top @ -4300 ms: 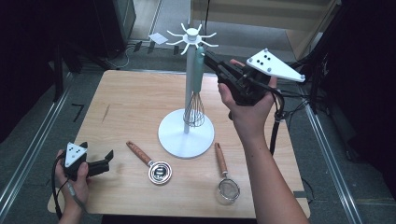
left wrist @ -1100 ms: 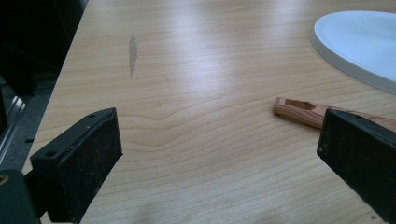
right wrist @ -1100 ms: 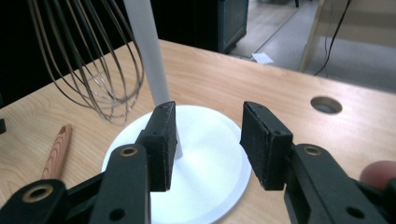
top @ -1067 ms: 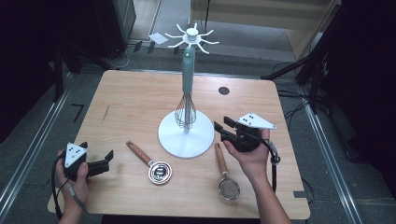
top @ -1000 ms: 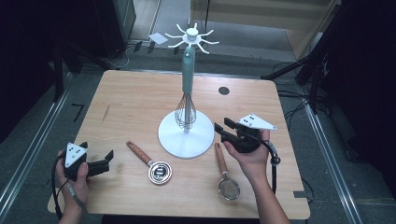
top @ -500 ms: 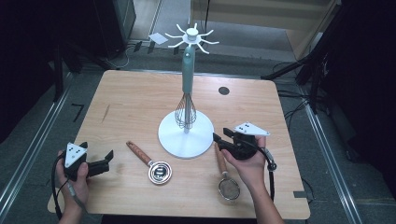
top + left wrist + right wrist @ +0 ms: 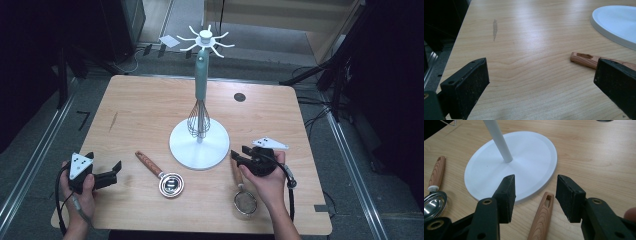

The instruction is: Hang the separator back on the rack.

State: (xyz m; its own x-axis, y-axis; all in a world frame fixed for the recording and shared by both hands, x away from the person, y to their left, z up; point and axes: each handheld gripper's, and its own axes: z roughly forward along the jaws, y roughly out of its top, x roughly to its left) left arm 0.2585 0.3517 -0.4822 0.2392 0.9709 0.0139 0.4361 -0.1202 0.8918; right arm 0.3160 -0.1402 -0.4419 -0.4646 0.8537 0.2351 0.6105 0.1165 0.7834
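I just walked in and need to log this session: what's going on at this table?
A person holds a hand-held gripper in each hand. The right hand-held gripper is open, its jaws on either side of the wooden handle of a small strainer lying beside the white utensil stand, where a whisk hangs. The left hand-held gripper rests open near the table's corner. A measuring cup lies untouched.

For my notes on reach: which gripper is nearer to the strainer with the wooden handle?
Right. The right gripper hangs open over the strainer handle; the left gripper sits at the far table edge.
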